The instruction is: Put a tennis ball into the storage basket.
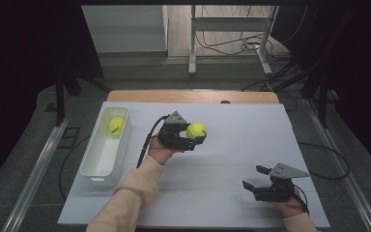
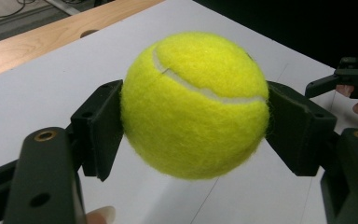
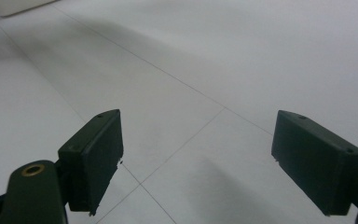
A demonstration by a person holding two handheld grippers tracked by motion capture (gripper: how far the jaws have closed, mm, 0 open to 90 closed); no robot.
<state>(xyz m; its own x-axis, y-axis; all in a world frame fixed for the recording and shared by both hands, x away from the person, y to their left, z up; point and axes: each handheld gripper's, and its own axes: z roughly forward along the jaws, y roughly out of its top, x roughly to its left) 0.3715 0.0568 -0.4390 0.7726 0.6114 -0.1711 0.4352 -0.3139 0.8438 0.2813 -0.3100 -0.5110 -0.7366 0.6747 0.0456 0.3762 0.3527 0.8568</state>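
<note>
A yellow tennis ball (image 1: 196, 130) (image 2: 193, 105) is clamped between the two black jaws of my left gripper (image 1: 193, 135) (image 2: 193, 126), held a little above the white table top near its middle. A second yellow tennis ball (image 1: 116, 125) lies in the far end of a white oblong bin (image 1: 98, 157) at the left. My right gripper (image 1: 254, 177) (image 3: 214, 158) rests low over the front right of the table, jaws wide apart with nothing between them. Its jaws (image 2: 335, 79) also show far off in the left gripper view.
A white board (image 1: 232, 159) covers a wooden table whose bare strip (image 1: 193, 96) shows at the far edge. Cables and metal table legs (image 1: 192, 58) stand on the floor beyond. Black cables trail from both grippers.
</note>
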